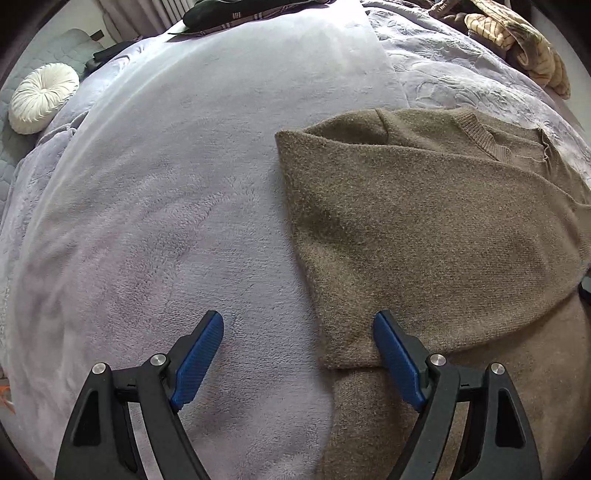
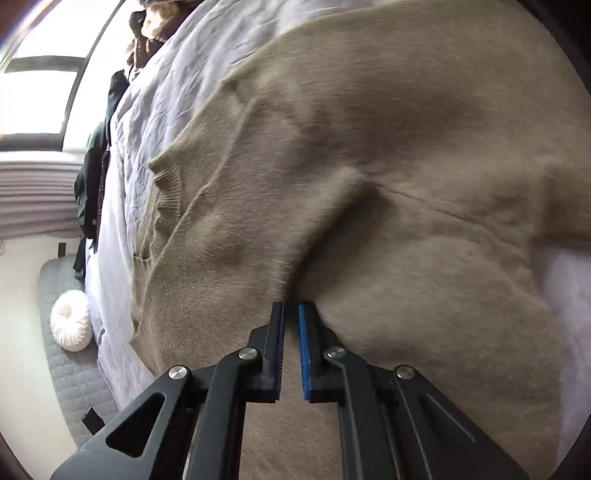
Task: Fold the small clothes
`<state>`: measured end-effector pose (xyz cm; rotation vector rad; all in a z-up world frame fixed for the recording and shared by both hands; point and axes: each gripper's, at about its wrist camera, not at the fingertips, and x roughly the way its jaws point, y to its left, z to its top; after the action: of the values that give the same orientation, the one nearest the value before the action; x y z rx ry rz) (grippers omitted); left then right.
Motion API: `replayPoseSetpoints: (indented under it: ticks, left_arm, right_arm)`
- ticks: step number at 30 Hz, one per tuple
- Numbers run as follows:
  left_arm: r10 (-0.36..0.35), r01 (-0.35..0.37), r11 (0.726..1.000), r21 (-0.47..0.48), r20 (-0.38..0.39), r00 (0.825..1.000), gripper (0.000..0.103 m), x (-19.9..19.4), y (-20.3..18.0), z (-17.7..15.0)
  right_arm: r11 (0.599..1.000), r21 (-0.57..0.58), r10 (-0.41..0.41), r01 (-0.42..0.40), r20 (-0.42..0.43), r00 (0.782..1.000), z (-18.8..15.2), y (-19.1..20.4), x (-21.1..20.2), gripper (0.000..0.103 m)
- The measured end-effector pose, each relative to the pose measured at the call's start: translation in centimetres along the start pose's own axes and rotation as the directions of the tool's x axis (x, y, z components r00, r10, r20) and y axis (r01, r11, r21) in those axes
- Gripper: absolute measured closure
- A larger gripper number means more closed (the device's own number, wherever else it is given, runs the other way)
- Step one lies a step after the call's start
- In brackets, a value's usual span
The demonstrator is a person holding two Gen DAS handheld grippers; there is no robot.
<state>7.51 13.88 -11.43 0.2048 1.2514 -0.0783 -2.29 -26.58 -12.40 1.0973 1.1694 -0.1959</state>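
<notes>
A brown knit sweater (image 1: 424, 229) lies on the right half of a lavender fleece blanket (image 1: 166, 203), with one side folded over its body and the ribbed collar at the far end. My left gripper (image 1: 298, 325) hovers open over the sweater's near left edge, one blue pad above the blanket and the other above the knit. In the right wrist view the sweater (image 2: 369, 147) fills most of the picture. My right gripper (image 2: 291, 306) is shut on a raised ridge of its fabric, which puckers up toward the fingertips.
A round white cushion (image 1: 42, 96) rests on a grey quilted mat (image 2: 70, 369) beside the bed. Dark clothes (image 1: 236, 14) and a tan checked pile (image 1: 524, 44) lie along the bed's far edge. A bright window (image 2: 33, 96) stands beyond.
</notes>
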Motion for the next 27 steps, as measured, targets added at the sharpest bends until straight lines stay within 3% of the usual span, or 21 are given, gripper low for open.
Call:
replayPoseSetpoints:
  ticks: [3,5,7,9,10,12,16,19,20,21,22,27]
  left_arm:
    - [-0.01,0.01,1.0,-0.003,-0.006,1.0,0.019,-1.1,0.2,-0.1]
    - [-0.02,0.02,1.0,0.008,-0.015,1.0,0.019,-1.7,0.0,-0.5]
    - [-0.031,0.031,0.999,0.021,-0.032,0.999,0.019,-2.1,-0.4,-1.0]
    - [-0.048,0.049,0.999,0.021,-0.047,0.998,0.019,-2.4,-0.6,-1.7]
    - [-0.053,0.054,0.998,0.018,-0.05,0.997,0.019,-2.3,-0.7,-1.9]
    - [-0.043,0.044,0.999,0.014,-0.064,0.997,0.019,-2.0,-1.1,-2.2]
    - [-0.038,0.043,0.997,0.063,-0.069,0.997,0.019,-1.8,-2.5,-3.6]
    - [0.02,-0.015,0.993,0.114,-0.039,0.999,0.019,-1.8,-3.6,-4.2]
    - [0.039,-0.037,0.995,0.096,-0.022,0.999,0.019,-1.7,-3.5,-4.2]
    - [0.051,-0.051,0.997,0.055,-0.009,0.999,0.019,-1.7,-3.0,-3.8]
    - [0.058,-0.058,0.998,0.013,0.002,0.998,0.019,-1.7,-2.4,-3.5]
    - [0.119,-0.115,0.987,-0.116,0.029,0.992,0.019,-1.5,1.5,-2.8]
  right_arm:
    - [0.999,0.004,0.04,-0.039,-0.04,0.998,-0.5,-0.6,-0.7,0.094]
    - [0.999,-0.016,0.027,-0.028,-0.053,0.998,-0.9,-0.7,-1.4,0.093]
    - [0.999,-0.039,0.014,-0.016,-0.059,0.998,-1.3,-1.1,-2.2,0.087]
    - [0.999,-0.038,0.029,-0.031,-0.051,0.998,-1.4,-1.5,-3.0,0.057]
    - [0.998,-0.037,0.042,-0.043,-0.044,0.998,-1.3,-1.7,-3.3,0.05]
    - [0.997,-0.042,0.059,-0.06,-0.025,0.998,-0.5,-1.1,-3.3,0.047]
    - [0.992,-0.021,0.123,-0.123,-0.006,0.992,1.9,0.0,-1.6,0.047]
    - [0.987,0.038,0.158,-0.158,-0.006,0.987,3.0,0.3,0.0,0.048]
    - [0.986,0.042,0.162,-0.161,-0.003,0.987,3.2,0.5,0.3,0.059]
    - [0.988,0.036,0.151,-0.151,0.003,0.988,3.3,0.8,0.5,0.083]
    - [0.989,0.033,0.148,-0.148,0.0,0.989,3.4,1.0,0.6,0.093]
    - [0.989,-0.014,0.147,-0.146,0.035,0.989,2.4,1.9,-1.1,0.095]
